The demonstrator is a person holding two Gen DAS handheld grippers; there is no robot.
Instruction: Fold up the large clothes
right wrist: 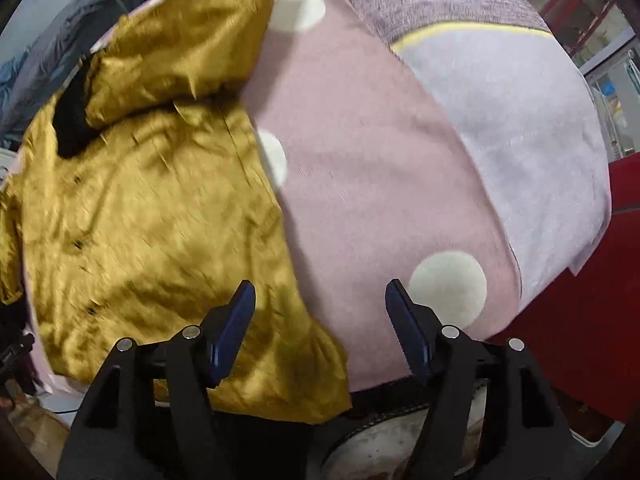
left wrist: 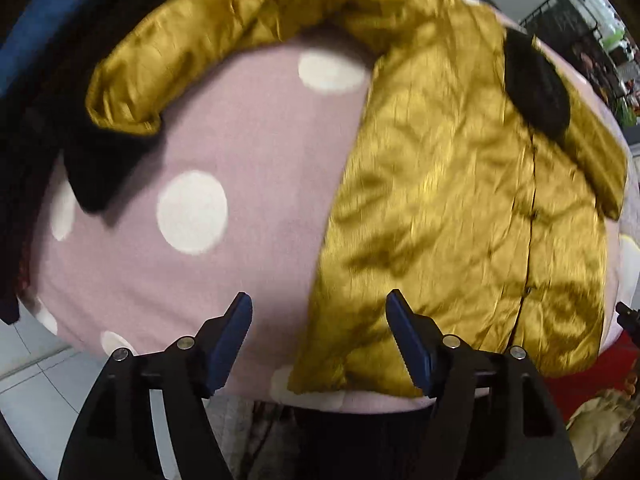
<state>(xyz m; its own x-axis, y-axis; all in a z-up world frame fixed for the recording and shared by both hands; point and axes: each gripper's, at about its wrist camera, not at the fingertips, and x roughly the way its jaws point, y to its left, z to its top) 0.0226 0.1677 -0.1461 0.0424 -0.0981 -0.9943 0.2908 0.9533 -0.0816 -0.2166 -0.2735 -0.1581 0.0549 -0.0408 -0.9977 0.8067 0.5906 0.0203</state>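
Note:
A shiny mustard-yellow jacket [left wrist: 448, 208] lies spread, front up, on a pink blanket with white dots [left wrist: 224, 152]. One sleeve [left wrist: 192, 40] stretches out to the far left; the collar lining is black [left wrist: 536, 80]. My left gripper [left wrist: 320, 312] is open and empty, above the jacket's near left hem corner. In the right wrist view the jacket [right wrist: 152, 216] fills the left half on the same blanket [right wrist: 380, 168]. My right gripper [right wrist: 320, 304] is open and empty, above the jacket's near right hem corner.
Dark garments [left wrist: 100, 168] lie at the blanket's left edge. A pale lilac cloth [right wrist: 520, 120] covers the right side of the surface. A red object [right wrist: 580, 340] stands beyond the right edge. Tiled floor [left wrist: 36, 392] shows below the near edge.

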